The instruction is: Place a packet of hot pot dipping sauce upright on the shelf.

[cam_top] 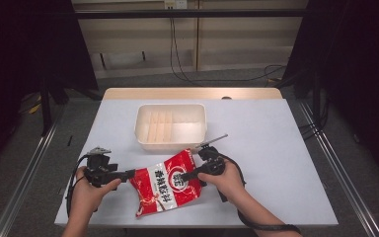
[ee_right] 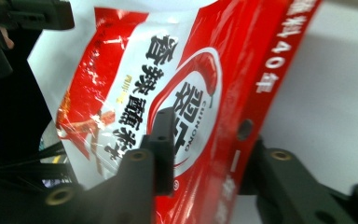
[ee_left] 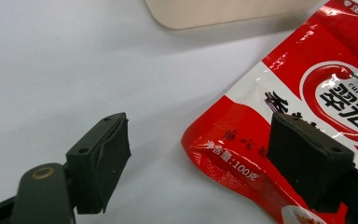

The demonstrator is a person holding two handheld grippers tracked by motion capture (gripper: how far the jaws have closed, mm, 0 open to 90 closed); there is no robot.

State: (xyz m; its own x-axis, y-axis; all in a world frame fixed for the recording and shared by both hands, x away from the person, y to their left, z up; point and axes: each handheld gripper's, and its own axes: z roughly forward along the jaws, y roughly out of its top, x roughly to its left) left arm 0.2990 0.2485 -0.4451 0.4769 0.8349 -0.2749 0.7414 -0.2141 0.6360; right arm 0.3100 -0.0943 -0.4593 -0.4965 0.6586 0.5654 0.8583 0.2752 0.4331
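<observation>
Both my hands work at the table's near edge. My right gripper pinches the red-and-white seasoning packet, glossy, light, floppy, slippery; its flat sealed edge looks the best hold. My left gripper gapes open beside it. Beyond sits a cream tray.
</observation>
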